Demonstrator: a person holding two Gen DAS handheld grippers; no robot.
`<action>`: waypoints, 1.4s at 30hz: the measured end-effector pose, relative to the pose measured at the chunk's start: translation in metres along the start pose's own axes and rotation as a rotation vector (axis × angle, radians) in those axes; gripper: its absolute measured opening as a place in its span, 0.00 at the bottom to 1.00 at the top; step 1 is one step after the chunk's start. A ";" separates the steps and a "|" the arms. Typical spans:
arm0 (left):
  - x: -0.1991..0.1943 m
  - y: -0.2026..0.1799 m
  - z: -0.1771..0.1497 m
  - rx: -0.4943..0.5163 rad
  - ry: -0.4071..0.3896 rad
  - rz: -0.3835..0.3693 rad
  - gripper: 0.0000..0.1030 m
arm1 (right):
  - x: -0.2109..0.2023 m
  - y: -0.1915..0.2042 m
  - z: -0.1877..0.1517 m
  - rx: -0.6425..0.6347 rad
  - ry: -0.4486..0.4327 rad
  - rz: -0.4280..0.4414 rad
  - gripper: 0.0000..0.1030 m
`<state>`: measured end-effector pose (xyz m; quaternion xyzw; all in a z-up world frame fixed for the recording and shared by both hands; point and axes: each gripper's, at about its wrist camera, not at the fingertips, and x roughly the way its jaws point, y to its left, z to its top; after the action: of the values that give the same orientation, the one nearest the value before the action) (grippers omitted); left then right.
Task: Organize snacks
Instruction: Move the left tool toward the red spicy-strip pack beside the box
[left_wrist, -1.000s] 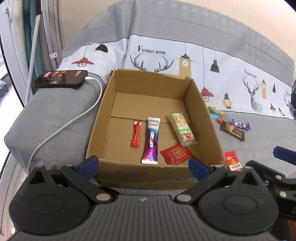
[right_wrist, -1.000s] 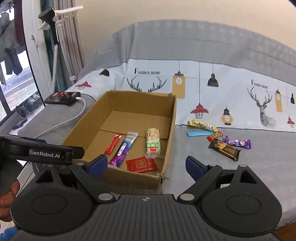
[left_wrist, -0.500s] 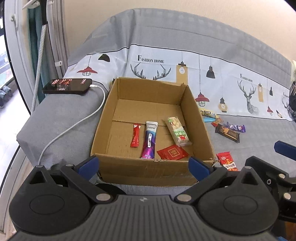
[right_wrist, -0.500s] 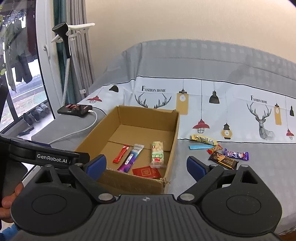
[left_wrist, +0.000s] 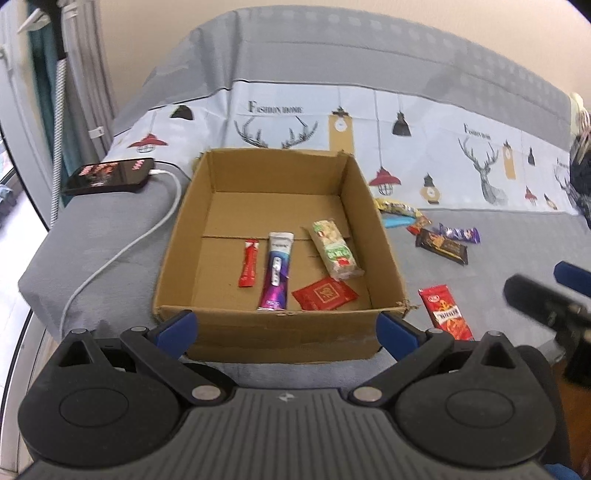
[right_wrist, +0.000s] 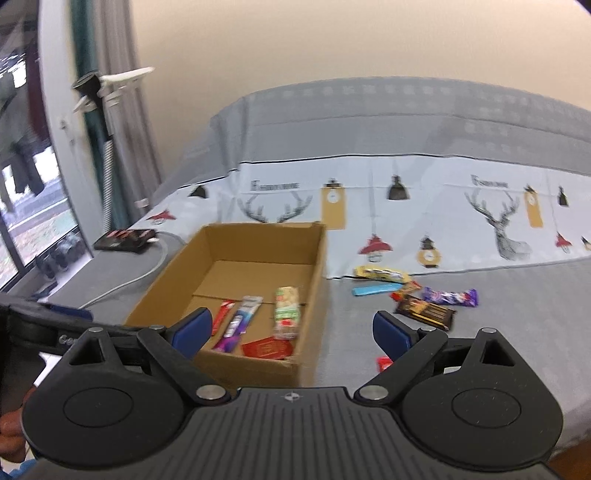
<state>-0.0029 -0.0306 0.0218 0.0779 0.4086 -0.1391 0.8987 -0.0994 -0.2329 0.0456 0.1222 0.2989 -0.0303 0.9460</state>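
Observation:
An open cardboard box (left_wrist: 277, 325) (right_wrist: 314, 258) sits on a grey cloth. Inside lie a thin red sachet (left_wrist: 248, 263), a purple-and-white pouch (left_wrist: 277, 271), a green-and-white bar (left_wrist: 335, 249) and a flat red packet (left_wrist: 325, 294). Loose snacks lie right of the box: a red packet (left_wrist: 445, 308), a dark brown bar (left_wrist: 441, 246) (right_wrist: 424, 312), a purple bar (right_wrist: 448, 296), a blue strip (right_wrist: 375, 290) and a yellow bar (right_wrist: 380, 273). My left gripper (left_wrist: 286, 326) is open and empty before the box's near wall. My right gripper (right_wrist: 291, 330) is open and empty, above the box's near right corner.
A black phone (left_wrist: 109, 175) with a white charging cable (left_wrist: 122, 251) lies left of the box near the cloth's edge. A printed white cloth (left_wrist: 406, 147) covers the back. A window and curtains (right_wrist: 37, 177) stand at the left. My right gripper shows at the left wrist view's right edge (left_wrist: 546, 299).
Both grippers have pulled back and risen away from the box, which now looks smaller and farther. The right wrist view has tilted up and is blurred. Jaws stay open.

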 end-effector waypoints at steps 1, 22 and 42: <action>0.003 -0.005 0.001 0.012 0.007 -0.004 1.00 | 0.000 -0.008 0.000 0.016 -0.002 -0.015 0.92; 0.204 -0.242 0.034 0.179 0.447 -0.195 0.99 | 0.079 -0.240 -0.013 0.099 0.173 -0.280 0.94; 0.325 -0.217 0.024 0.095 0.658 -0.058 1.00 | 0.299 -0.273 -0.042 -0.142 0.404 -0.010 0.94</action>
<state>0.1499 -0.3032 -0.2144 0.1489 0.6720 -0.1509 0.7095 0.0867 -0.4823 -0.2176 0.0574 0.4842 0.0112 0.8730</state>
